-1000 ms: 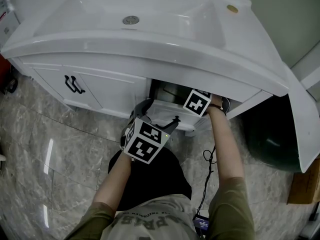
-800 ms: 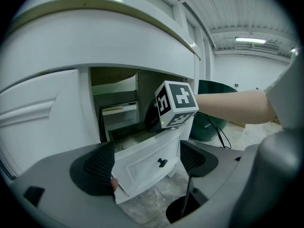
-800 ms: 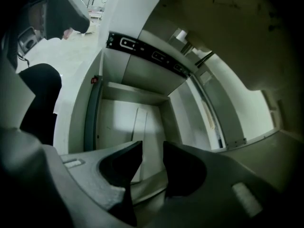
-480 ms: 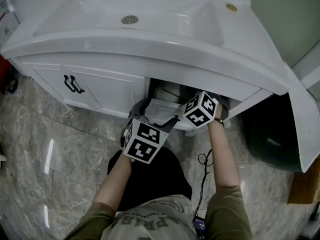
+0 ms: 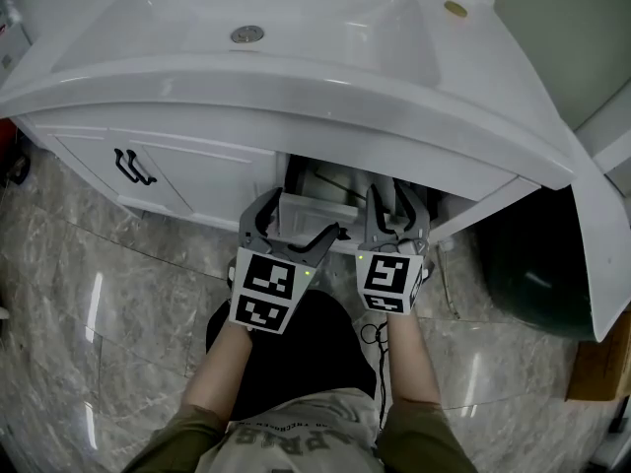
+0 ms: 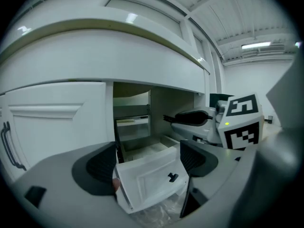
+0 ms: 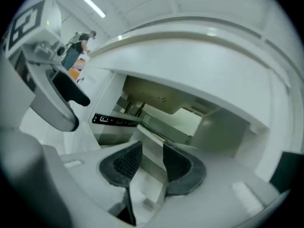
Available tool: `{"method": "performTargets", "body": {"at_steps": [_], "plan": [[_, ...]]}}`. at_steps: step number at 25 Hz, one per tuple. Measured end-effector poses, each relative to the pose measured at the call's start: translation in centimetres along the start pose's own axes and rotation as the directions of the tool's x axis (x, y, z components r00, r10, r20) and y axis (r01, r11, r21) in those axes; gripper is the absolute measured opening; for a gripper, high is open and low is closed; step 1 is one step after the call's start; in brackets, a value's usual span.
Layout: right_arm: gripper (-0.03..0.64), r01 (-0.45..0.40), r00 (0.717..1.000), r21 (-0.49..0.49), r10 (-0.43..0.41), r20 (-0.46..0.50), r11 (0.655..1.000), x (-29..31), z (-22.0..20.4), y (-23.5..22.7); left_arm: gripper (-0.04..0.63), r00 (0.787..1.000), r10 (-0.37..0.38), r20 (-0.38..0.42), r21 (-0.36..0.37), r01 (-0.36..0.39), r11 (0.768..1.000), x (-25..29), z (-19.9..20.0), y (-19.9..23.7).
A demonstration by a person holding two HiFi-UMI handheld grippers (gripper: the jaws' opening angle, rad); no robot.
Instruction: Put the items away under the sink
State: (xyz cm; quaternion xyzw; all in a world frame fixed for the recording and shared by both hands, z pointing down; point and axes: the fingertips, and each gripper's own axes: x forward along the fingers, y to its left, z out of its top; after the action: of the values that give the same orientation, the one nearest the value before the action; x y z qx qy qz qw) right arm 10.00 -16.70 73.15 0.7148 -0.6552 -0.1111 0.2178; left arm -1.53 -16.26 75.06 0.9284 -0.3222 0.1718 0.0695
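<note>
**A:** Head view. White moulded sink basin (image 5: pixel 296 28) at the top. A small white pull-out drawer (image 5: pixel 315 210) stands out of the cabinet, straight below the sink's front edge. The left gripper (image 5: pixel 307 212) is at the drawer's front, tongs spread wide. The right gripper (image 5: pixel 392 200) is just beside it, toward the sink's right end, over the drawer's right corner.

**B:** Any items?

**A:** None loose in view, and neither gripper carries one. Anything already stowed is hidden in the drawer or deeper under the sink.

**B:** Left gripper view?

**A:** Tongs splayed. The drawer's panelled front, with its small black knob (image 6: pixel 172 177), sits framed between the pads. Cannot tell whether the pads touch its edges.

**B:** Right gripper view?

**A:** Tongs partway apart with a narrow gap, pinching nothing. The drawer's white rim shows beyond the gap. A black slide rail (image 7: pixel 116 121) runs under the sink, left of the pads.

**B:** Step in hand?

**A:** My reading is that the drawer is to be shut.
- Push square on the front, near the knob, so it runs straight on the rail.
- Keep the right gripper out of the gap between drawer and frame under the sink.
- Go slowly near the end, since a skewed shove could jam it or jolt the contents.
</note>
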Motion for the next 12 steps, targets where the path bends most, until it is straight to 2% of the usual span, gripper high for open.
{"method": "performTargets", "body": {"at_steps": [4, 7, 9, 12], "plan": [[0.133, 0.102, 0.990, 0.125, -0.112, 0.080, 0.987, -3.3, 1.2, -1.0, 0.419, 0.994, 0.058, 0.096, 0.012, -0.059, 0.998, -0.8, 1.2, 0.7], [0.133, 0.169, 0.965, 0.201, -0.204, 0.165, 0.965, -5.7, 3.6, -2.1, 0.419, 0.986, 0.082, 0.145, 0.001, -0.083, 0.997, -1.8, 2.6, 0.9], [0.133, 0.174, 0.957, 0.263, -0.226, 0.183, 0.949, -7.2, 5.3, -2.7, 0.419, 0.983, 0.089, 0.162, -0.017, -0.087, 0.996, -2.6, 3.8, 0.8], [0.133, 0.133, 0.963, 0.307, -0.196, 0.184, 0.942, -9.3, 8.2, -3.7, 0.419, 0.978, 0.099, 0.183, -0.040, -0.094, 0.995, -4.8, 6.2, 0.2]]}}
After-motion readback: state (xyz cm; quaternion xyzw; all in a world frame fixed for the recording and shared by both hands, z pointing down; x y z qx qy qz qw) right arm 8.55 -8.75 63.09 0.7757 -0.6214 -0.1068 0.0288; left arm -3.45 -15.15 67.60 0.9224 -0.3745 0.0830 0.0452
